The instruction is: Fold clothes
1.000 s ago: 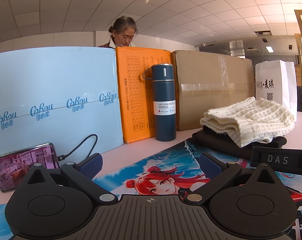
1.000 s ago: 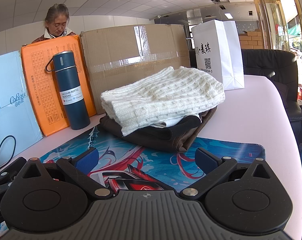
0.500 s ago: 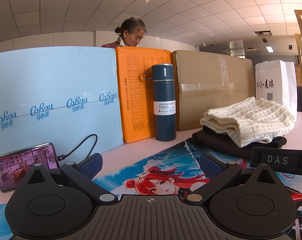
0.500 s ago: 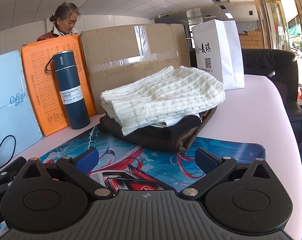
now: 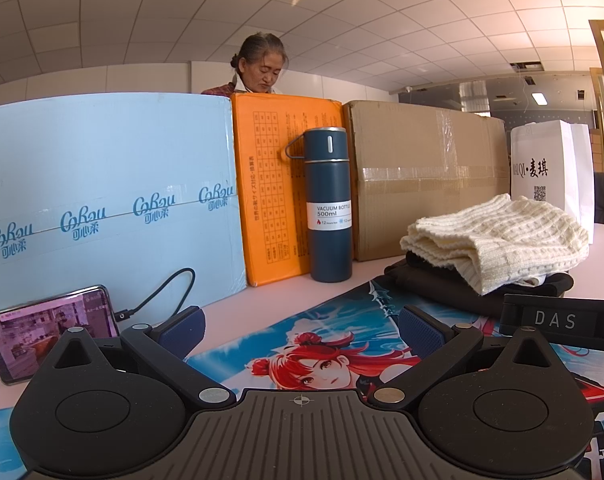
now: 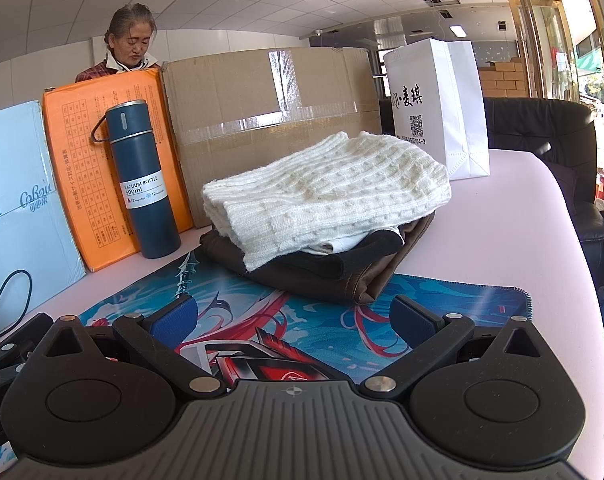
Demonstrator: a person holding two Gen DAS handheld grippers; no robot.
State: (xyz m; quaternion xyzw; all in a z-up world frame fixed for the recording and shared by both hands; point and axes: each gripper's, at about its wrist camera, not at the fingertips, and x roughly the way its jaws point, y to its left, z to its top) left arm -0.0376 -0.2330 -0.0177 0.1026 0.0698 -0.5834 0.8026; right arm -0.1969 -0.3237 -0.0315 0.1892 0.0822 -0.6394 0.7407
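Clothes sit folded in 1 stack at the far right corner of the printed anime desk mat [image 6: 309, 320]: a cream cable-knit sweater [image 6: 333, 184] on top, a black garment [image 6: 341, 256] under it, and a brown garment [image 6: 341, 280] at the bottom. The stack lies partly on the mat and partly on the pale pink table [image 6: 509, 216].

Both tongs rest low over the mat, short of the stack. The left gripper [image 5: 300, 322] has its blue-padded fingers spread wide with nothing between them, and the right gripper [image 6: 294, 316] is likewise spread and empty.

Behind the mat, a navy vacuum bottle [image 5: 329, 204] labelled 500ml stands upright against an orange box [image 5: 274, 184], between a light blue box [image 5: 102, 200] and a taped cardboard carton [image 5: 425, 176]. A white paper bag [image 6: 433, 108] stands to the right. A phone [image 5: 46, 328] with a plugged-in cable leans at the left. A person [image 5: 262, 68] stands behind the boxes.
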